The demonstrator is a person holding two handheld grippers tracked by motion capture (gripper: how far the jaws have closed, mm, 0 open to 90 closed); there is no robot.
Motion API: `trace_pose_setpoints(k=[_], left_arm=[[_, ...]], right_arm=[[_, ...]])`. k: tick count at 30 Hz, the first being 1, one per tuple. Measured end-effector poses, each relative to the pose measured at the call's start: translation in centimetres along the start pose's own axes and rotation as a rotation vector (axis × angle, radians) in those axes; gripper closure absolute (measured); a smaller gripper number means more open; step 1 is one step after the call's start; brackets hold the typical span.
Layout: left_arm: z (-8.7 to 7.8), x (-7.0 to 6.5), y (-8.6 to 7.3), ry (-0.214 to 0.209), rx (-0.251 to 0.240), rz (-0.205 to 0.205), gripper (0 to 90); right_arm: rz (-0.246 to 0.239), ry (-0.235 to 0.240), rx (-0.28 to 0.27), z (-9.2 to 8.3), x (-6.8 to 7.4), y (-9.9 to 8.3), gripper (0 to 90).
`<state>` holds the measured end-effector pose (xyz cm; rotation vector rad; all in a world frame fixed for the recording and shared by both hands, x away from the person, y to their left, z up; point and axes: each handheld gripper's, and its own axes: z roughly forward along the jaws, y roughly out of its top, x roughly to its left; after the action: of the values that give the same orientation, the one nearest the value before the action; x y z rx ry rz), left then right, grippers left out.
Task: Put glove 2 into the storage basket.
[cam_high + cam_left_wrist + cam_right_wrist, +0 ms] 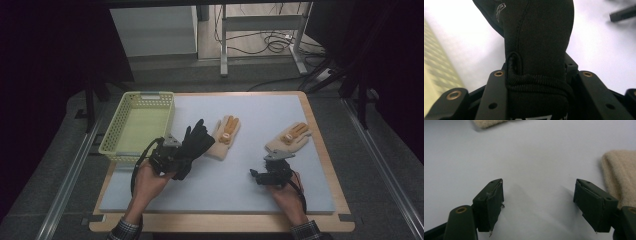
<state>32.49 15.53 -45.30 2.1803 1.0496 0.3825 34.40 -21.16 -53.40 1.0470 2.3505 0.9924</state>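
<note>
A black glove [196,141] hangs lifted off the white mat [250,115], with my left gripper [176,161] shut on its cuff. In the left gripper view the cuff of the glove [536,37] is pinched between the two jaws of that gripper [536,100], fingers pointing away. Two tan gloves with orange fingers lie flat on the mat, one [225,136] just right of the black glove, the other [289,139] farther right. My right gripper [257,176] rests low near the mat's front right, open [540,200] with bare mat between its jaws; a tan glove's edge [621,172] lies beside its right jaw.
A pale yellow-green plastic basket [112,135] stands on the mat's far left corner, close to the left hand; its wall [434,62] shows blurred in the left gripper view. The mat lies on a wooden board [325,150]. Table legs and cables lie beyond.
</note>
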Motion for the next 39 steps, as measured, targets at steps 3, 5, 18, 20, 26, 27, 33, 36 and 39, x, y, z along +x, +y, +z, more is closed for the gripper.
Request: trace_pose_setpoints(k=[3, 5, 18, 20, 26, 27, 33, 36, 39], left_arm=[[-0.5, 0.5, 0.8, 0.015, -0.008, 0.003, 61.0], [-0.9, 1.0, 1.5, 0.026, -0.010, -0.001, 60.8], [-2.5, 6.7, 4.2, 0.168, 0.002, -0.060, 60.3], [-2.9, 7.6, 4.4, 0.191, 0.003, -0.073, 60.2], [-3.7, 11.5, 4.2, 0.269, 0.021, -0.126, 59.8], [-3.8, 12.3, 4.0, 0.279, 0.024, -0.138, 59.7], [-3.5, 15.8, 2.6, 0.301, 0.050, -0.208, 59.0], [-2.2, 17.9, 1.5, 0.319, 0.102, -0.261, 58.6], [-0.9, 19.1, 0.8, 0.331, 0.151, -0.291, 58.2]], right_arm=[[-0.002, 0.000, 0.000, 0.0, 0.0, 0.0, 23.8], [-0.001, 0.000, 0.000, 0.0, 0.0, 0.0, 23.8], [-0.002, 0.000, -0.001, 0.0, 0.0, 0.0, 23.6], [-0.002, 0.000, -0.003, 0.0, 0.0, 0.0, 23.6], [-0.002, -0.001, -0.003, 0.0, 0.0, 0.0, 23.5], [-0.002, -0.001, -0.003, 0.0, 0.0, 0.0, 23.5], [-0.002, 0.000, -0.004, 0.0, 0.0, 0.0, 23.5], [-0.002, -0.001, -0.004, 0.0, 0.0, 0.0, 23.4], [-0.002, 0.000, -0.004, 0.0, 0.0, 0.0, 23.5]])
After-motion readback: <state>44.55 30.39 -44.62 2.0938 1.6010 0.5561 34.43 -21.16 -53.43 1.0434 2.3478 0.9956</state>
